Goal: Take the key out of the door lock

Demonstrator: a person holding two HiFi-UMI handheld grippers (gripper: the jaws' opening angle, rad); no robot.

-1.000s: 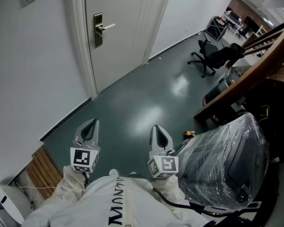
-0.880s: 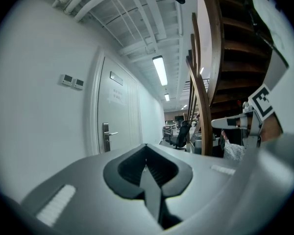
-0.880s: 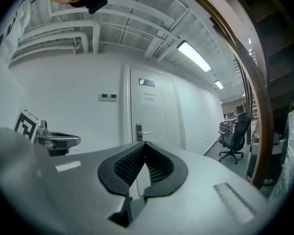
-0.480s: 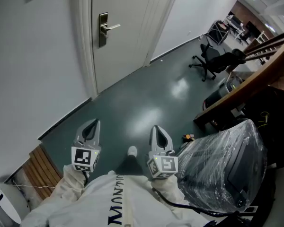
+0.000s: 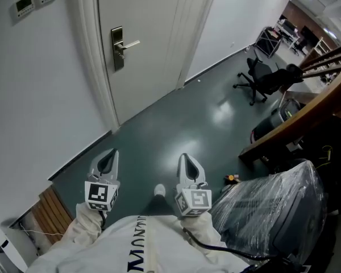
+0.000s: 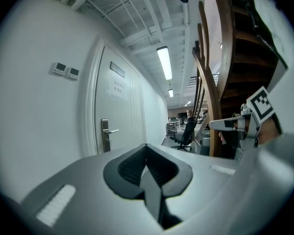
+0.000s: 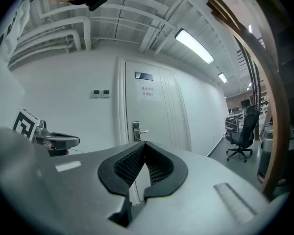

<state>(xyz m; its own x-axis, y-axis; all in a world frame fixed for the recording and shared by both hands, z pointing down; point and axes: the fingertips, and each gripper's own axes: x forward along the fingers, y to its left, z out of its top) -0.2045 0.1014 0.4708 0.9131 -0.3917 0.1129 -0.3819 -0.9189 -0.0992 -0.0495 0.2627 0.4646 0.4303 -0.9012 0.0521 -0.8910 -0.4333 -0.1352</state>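
Shoe (image 5: 159, 190) now forward; left gripper (image 5: 109, 157) and right gripper (image 5: 186, 161), both closed, empty, well short of door (image 5: 153, 33).

Could not tell whether a key sat in the lock plate (image 5: 117, 48): too small in every view. Found door (image 5: 153, 27) cropped by head view's top edge. Could not read door sign (image 7: 148, 91). Saw plastic-wrapped chair (image 5: 273, 209) cut by lower right edge.

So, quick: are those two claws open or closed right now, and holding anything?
Left gripper: closed, holding nothing.
Right gripper: closed, holding nothing.
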